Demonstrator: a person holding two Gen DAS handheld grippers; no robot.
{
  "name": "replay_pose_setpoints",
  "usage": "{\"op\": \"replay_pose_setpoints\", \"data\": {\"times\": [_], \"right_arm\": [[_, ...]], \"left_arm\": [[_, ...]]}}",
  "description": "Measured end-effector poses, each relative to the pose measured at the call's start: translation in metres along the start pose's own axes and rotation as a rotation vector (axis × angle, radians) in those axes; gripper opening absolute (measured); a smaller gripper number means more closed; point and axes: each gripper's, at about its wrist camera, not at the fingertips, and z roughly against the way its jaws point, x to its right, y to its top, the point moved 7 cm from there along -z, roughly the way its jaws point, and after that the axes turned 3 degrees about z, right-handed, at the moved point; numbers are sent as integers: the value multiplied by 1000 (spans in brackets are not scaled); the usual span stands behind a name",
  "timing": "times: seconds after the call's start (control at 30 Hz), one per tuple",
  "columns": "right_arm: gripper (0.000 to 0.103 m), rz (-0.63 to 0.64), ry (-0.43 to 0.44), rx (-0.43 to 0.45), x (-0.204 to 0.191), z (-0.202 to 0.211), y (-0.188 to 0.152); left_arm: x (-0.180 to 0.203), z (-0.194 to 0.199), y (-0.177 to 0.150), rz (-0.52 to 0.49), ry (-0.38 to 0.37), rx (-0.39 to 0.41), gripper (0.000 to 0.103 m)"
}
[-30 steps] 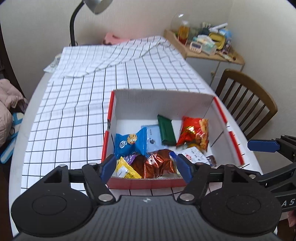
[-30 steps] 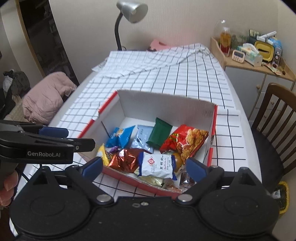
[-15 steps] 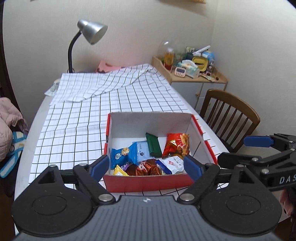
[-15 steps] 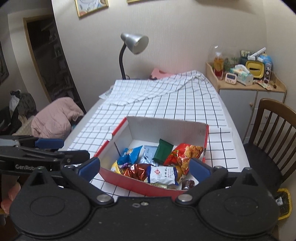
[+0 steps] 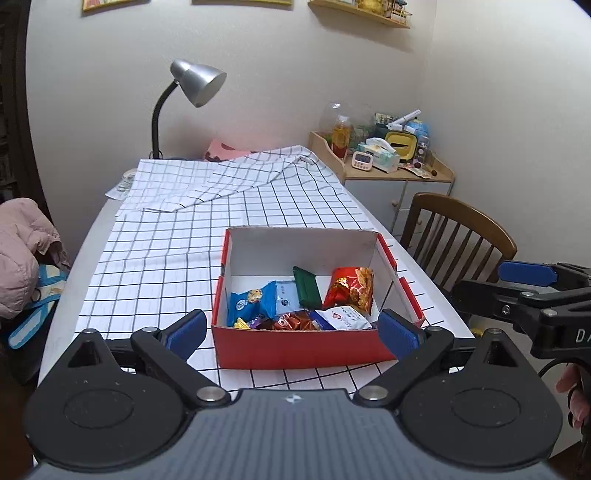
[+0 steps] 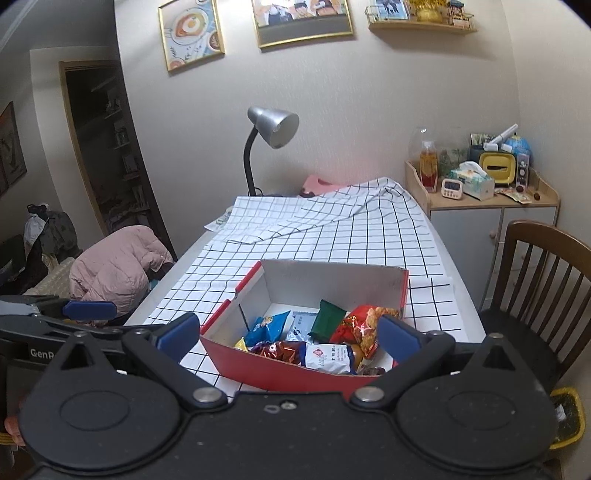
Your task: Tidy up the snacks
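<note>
All the snacks (image 5: 301, 304) are piled in the red box (image 5: 303, 349) at the near edge of the table (image 5: 159, 258), so the left gripper (image 5: 291, 330), jaws just opened wide, and right gripper (image 6: 287, 334) hang empty, probably done.

Red box (image 5: 303, 349), black-gridded white tablecloth (image 5: 159, 258)

Standing at the far end of the table (image 5: 74, 295): a silver gooseneck lamp (image 5: 192, 88), beside a pink item (image 5: 221, 150), with a checked cloth (image 5: 177, 243) lying folded back over itself there. Sitting against the wall: a wooden cabinet (image 6: 491, 218) carrying a bottle (image 6: 428, 162), timer (image 6: 452, 188) and tissue box (image 6: 476, 181), with a wooden chair (image 6: 546, 280) standing near. Hanging above: framed pictures (image 6: 301, 22); lying at left: a pink jacket (image 6: 114, 269).
</note>
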Motion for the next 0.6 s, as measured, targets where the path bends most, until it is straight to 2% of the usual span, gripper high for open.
{"op": "replay_pose_setpoints", "data": {"times": [0.13, 0.33, 0.5, 0.6], "right_arm": [[102, -26, 11, 35, 1, 4, -2], [102, -43, 43, 4, -1, 7, -5], [102, -33, 38, -6, -3, 8, -7], [103, -28, 5, -7, -1, 9, -7]], "left_arm": [[1, 6, -2, 3, 6, 6, 100], [3, 12, -6, 15, 4, 5, 100], [6, 14, -5, 12, -7, 7, 100], [6, 16, -6, 15, -7, 9, 100]]}}
